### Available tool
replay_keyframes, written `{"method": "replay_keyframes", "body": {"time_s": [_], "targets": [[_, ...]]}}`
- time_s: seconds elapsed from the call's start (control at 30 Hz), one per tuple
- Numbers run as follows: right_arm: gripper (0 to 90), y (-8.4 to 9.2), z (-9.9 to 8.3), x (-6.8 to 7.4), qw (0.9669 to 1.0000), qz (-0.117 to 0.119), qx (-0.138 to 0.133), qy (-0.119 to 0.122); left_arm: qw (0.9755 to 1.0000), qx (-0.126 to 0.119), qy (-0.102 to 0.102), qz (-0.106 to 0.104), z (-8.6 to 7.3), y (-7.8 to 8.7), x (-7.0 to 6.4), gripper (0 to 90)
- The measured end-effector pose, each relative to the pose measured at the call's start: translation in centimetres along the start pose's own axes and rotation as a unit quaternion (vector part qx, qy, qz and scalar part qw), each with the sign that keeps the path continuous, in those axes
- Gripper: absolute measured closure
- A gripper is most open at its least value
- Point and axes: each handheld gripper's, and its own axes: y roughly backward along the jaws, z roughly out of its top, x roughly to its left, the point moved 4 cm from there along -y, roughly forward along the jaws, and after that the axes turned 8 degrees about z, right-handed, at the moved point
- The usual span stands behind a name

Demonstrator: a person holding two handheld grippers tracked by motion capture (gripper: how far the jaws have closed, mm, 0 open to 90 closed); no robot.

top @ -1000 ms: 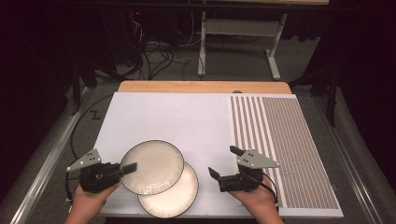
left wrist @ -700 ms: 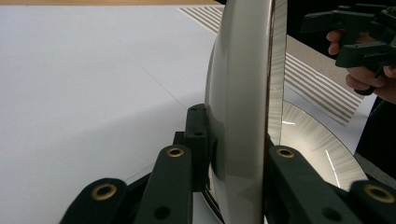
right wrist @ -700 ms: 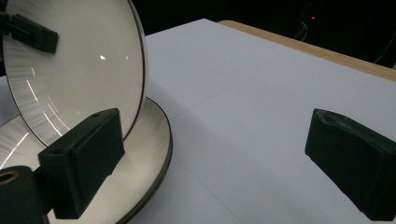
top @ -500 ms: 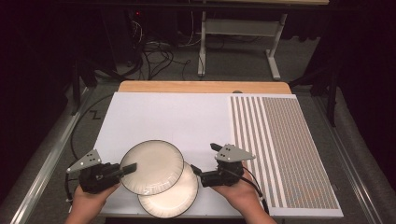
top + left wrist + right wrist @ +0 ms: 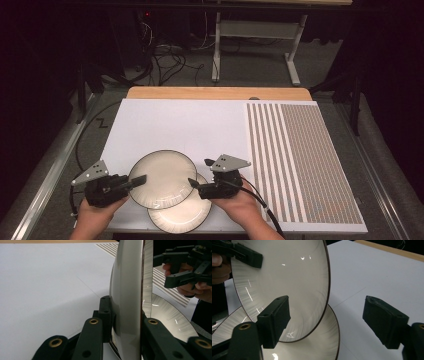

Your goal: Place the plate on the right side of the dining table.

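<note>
Near the white table's (image 5: 175, 125) front edge, the left gripper (image 5: 134, 181) is clamped on the left rim of a round cream plate with a thin dark rim (image 5: 162, 179), held above and hiding much of a second matching plate (image 5: 182, 215) lying flat. The right gripper (image 5: 196, 186) points left at the raised plate's right rim, its jaws just closing yet apart, straddling that rim without pressing it. Both forearms are cut off at the front edge.

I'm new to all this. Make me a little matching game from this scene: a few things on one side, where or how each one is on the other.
Things:
1. upper plate
2. lower plate
3. left gripper
4. right gripper

States:
A. lies on the white mat, partly covered
B. open, beside the upper plate's right rim
C. lifted, clamped at its left rim
D. shut on a plate's rim

Pairs: 1-C, 2-A, 3-D, 4-B
</note>
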Motion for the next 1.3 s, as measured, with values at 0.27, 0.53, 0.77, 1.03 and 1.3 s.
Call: {"method": "replay_keyframes", "body": {"time_s": [0.27,0.53,0.77,1.03,1.3], "targets": [[33.0,-1.4,0.1,0.1,0.9999,0.005,-0.004,-0.009,1.0000,-0.001,-0.003,-0.001,0.0,0.0,-0.1,77.8],[44.7,-1.9,-0.7,0.2,0.9996,0.016,0.000,-0.022,1.0000,-0.001,-0.003,-0.002,-0.1,0.0,0.0,77.8],[55.0,-2.1,-1.0,0.3,0.9993,0.028,0.001,-0.027,1.0000,-0.001,-0.007,-0.003,-0.1,0.0,0.0,77.7],[69.0,-2.4,-1.3,0.5,0.9988,0.032,0.004,-0.036,1.0000,-0.001,-0.009,-0.002,-0.1,0.0,-0.1,77.7],[80.4,-2.2,-1.6,0.0,0.9977,0.035,-0.003,-0.058,1.0000,0.001,-0.008,-0.004,-0.1,0.0,-0.1,77.8]]}}
